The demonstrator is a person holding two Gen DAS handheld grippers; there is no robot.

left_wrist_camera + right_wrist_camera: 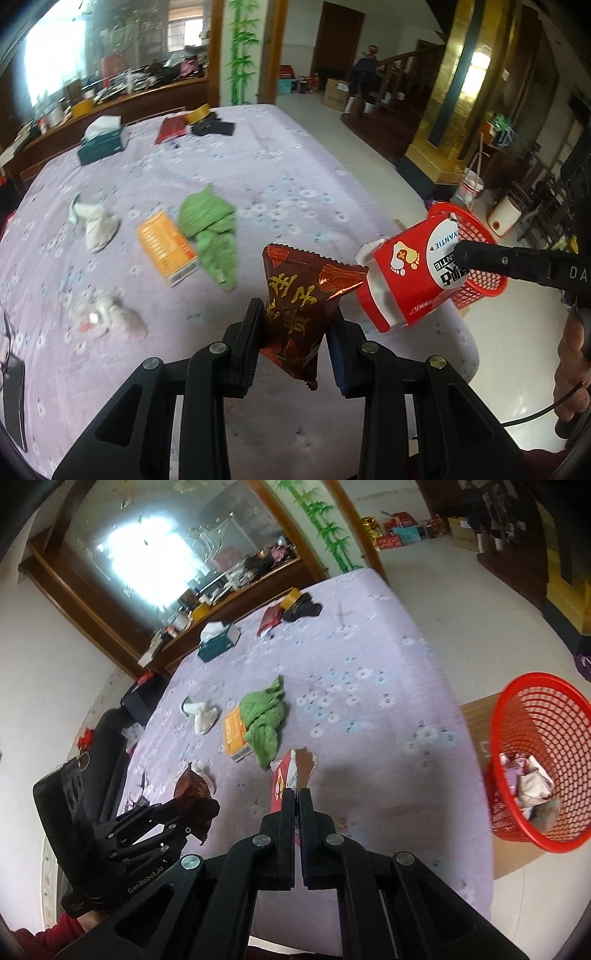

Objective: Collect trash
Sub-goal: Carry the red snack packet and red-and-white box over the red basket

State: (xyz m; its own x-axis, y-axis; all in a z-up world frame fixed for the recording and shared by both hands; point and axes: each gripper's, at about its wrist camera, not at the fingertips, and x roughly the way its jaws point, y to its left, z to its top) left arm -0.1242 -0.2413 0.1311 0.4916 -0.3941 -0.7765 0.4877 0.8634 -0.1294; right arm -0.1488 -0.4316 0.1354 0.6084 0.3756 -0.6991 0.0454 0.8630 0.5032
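My left gripper point(295, 314) is shut on a dark red snack wrapper point(299, 295) with gold characters, held above the lilac flowered tablecloth point(295, 166). My right gripper point(296, 794) is shut on a torn red and white carton point(282, 779). In the left wrist view that carton point(410, 273) hangs just right of the wrapper, in front of a red mesh basket point(476, 221). The right wrist view shows the basket point(576, 768) tilted on the floor beside the table's right edge, with crumpled papers point(532, 782) inside. The left gripper point(207, 808) and its wrapper point(190, 786) are at the lower left there.
On the cloth lie a green rag point(214, 229), an orange flat box point(166, 247), two crumpled white tissues point(96, 225) point(110, 317), a teal tissue box point(101, 144) and dark items at the far end. Flat cardboard point(480, 716) lies under the basket.
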